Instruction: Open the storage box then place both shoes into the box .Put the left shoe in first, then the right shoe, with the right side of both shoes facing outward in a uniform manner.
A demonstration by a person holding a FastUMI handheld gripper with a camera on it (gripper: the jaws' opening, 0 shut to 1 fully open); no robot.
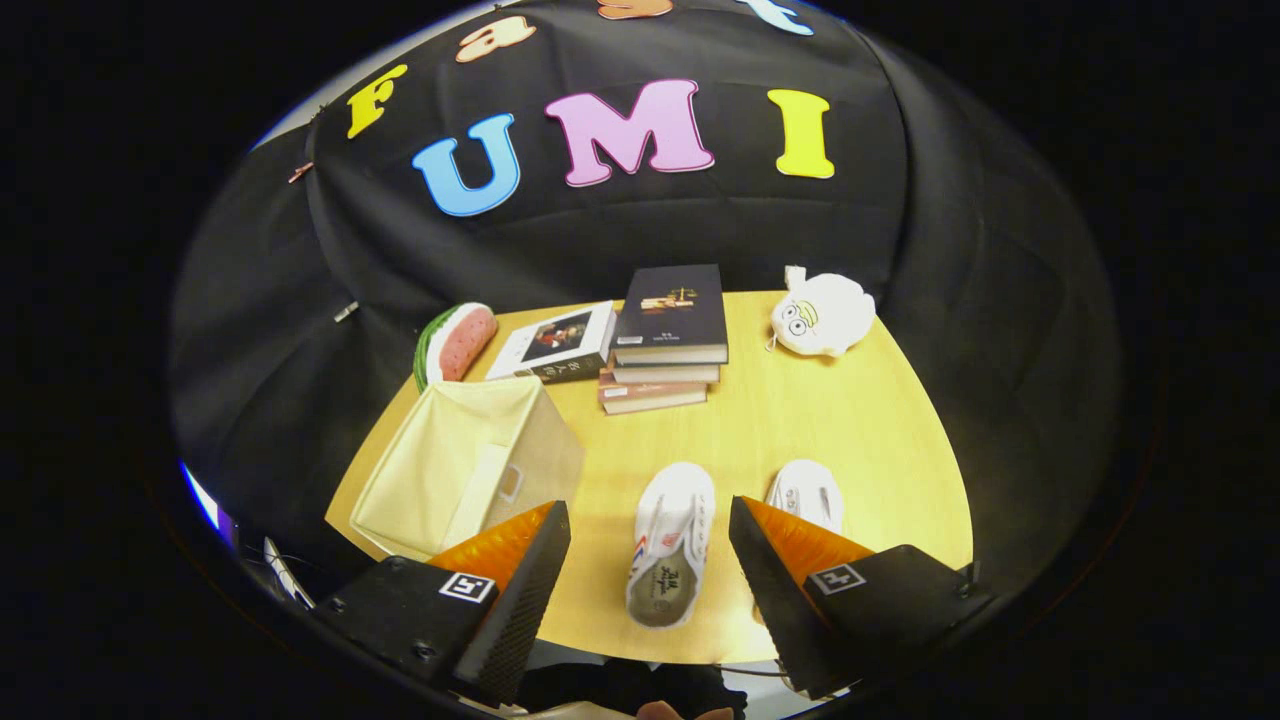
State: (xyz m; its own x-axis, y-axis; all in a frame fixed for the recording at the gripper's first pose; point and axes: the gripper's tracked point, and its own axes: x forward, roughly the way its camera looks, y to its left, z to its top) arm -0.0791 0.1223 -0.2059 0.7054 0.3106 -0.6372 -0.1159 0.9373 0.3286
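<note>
white left shoe (670,540) lies on the table (860,420) between the spread fingers of the gripper (650,530), right shoe (808,492) beside it; storage box (465,465) stands open, near the left finger.

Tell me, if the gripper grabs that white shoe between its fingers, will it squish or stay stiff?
The white canvas shoe lies on the wooden table, between the open gripper fingers. Its cloth upper looks thin, so it would probably squish when pinched. The sole looks rubbery, so it likely won't slide easily. It seems small and light, and lying flat, unlikely to roll.
</note>
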